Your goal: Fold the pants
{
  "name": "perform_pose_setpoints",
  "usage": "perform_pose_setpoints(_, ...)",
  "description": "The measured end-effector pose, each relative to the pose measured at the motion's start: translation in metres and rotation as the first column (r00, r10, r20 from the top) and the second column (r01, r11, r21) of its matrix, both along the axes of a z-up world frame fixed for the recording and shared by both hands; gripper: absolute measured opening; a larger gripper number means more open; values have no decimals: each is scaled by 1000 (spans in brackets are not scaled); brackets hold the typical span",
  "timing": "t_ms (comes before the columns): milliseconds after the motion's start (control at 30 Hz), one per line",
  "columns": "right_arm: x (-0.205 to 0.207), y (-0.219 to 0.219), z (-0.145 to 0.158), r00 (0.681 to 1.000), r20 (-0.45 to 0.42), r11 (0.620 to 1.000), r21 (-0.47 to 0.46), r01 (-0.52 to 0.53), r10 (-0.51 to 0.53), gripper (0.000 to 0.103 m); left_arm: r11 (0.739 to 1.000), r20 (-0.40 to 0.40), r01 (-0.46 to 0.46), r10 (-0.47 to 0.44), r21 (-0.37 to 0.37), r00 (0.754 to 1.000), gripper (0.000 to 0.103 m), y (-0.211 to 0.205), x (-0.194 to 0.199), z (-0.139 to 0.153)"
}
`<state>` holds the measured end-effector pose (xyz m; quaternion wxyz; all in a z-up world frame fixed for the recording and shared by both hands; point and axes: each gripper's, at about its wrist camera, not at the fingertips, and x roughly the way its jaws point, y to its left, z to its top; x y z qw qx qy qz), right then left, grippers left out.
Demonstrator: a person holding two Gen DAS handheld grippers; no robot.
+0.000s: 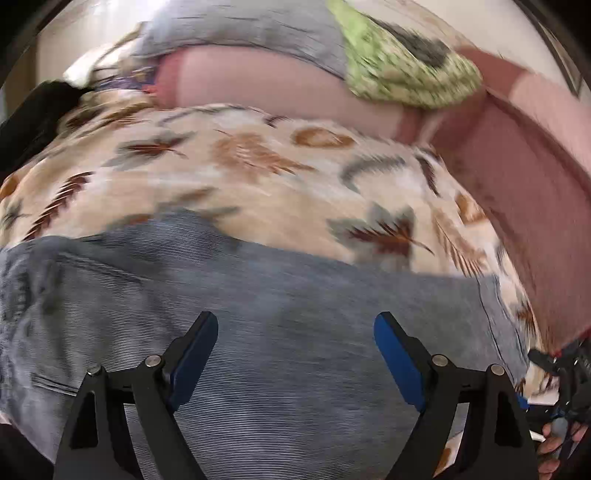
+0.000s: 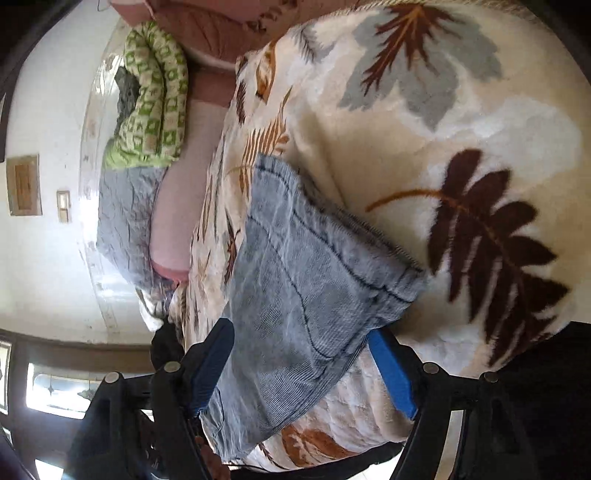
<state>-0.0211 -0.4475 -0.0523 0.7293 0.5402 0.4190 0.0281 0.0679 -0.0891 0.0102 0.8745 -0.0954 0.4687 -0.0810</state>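
Now both tools hang released over the faded blue denim pants [image 1: 280, 332]: left tool [image 1: 295, 347], right tool [image 2: 301, 363]. Pinch the hem squarely before lifting.

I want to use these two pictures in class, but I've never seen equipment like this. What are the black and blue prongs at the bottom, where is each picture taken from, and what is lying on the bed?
There is no robot here. A person holds a two-finger tool in each hand, each carrying a wide-angle camera looking forward along its fingers. One picture comes from the left hand-held gripper, the other from the right hand-held gripper, which is turned sideways. The black prongs with blue pads are those fingers. Both stand open and grip nothing, though the right one's fingers sit either side of the cloth. On the bed lies a leaf-patterned blanket with light blue jeans on it. Behind are a green patterned quilt and a grey pillow.
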Motion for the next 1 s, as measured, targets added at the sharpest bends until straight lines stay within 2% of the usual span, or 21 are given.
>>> perform_pose_setpoints(100, -11, 1, -6, 1000, -29, 999, -32, 9, -10, 78, 1000, -5, 24, -24, 12, 1000, 87, -20, 1, -3)
perform_pose_setpoints(233, -12, -10, -13, 998, 10, 997, 32, 66, -66, 79, 998, -32, 44, -43, 34, 999, 87, -40, 6, -12)
perform_pose_setpoints(367, -6, -23, 2, 992, 58, 992, -34, 118, -116, 79, 994, -73, 88, -83, 70, 994, 87, -57, 11, -22)
perform_pose_setpoints(433, 1, -26, 8, 995, 54, 992, -96, 87, -82, 71, 992, -70, 87, -81, 89, 994, 87, -62, 14, -26)
perform_pose_setpoints(467, 4, -23, 10, 998, 39, 988, -141, 58, -53, 49, 991, -73, 86, -78, 101, 994, 87, -64, 14, -29)
perform_pose_setpoints(500, 7, -20, 12, 999, 24, 983, -182, 31, -27, 35, 986, -94, 94, -82, 137, 992, 87, -69, 16, -35)
perform_pose_setpoints(567, 13, -12, 16, 1000, -13, 961, -276, -19, 16, 34, 964, -125, 136, -109, 228, 986, 88, -81, 18, -46)
perform_pose_setpoints(600, 14, -9, 18, 999, -23, 949, -312, -33, 27, 31, 953, -91, 141, -121, 270, 988, 89, -85, 15, -45)
perform_pose_setpoints(667, 15, -4, 21, 998, -35, 925, -374, -58, 48, 31, 944, -96, 154, -131, 291, 987, 89, -87, 12, -42)
perform_pose_setpoints(733, 18, 1, 25, 997, -46, 902, -424, -78, 65, 31, 947, -75, 146, -130, 286, 989, 89, -83, 7, -30)
perform_pose_setpoints(800, 24, 5, 26, 994, -67, 891, -440, -109, 89, 34, 952, -15, 133, -134, 277, 991, 89, -76, -2, -19)
perform_pose_setpoints(867, 24, 3, 26, 994, -68, 901, -422, -104, 83, 41, 945, -9, 104, -106, 311, 994, 89, -71, -7, -24)
perform_pose_setpoints(900, 27, 3, 24, 994, -74, 904, -413, -108, 85, 42, 931, -75, 125, -106, 341, 992, 90, -72, -4, -40)
perform_pose_setpoints(933, 31, 5, 26, 992, -82, 898, -424, -118, 91, 42, 925, -106, 151, -121, 348, 987, 94, -73, -1, -54)
perform_pose_setpoints(967, 32, 8, 27, 991, -89, 888, -441, -130, 101, 40, 926, -57, 124, -111, 357, 992, 98, -70, -3, -51)
perform_pose_setpoints(1000, 32, 10, 29, 989, -101, 877, -458, -143, 109, 33, 926, -61, 123, -108, 356, 992, 98, -69, -3, -49)
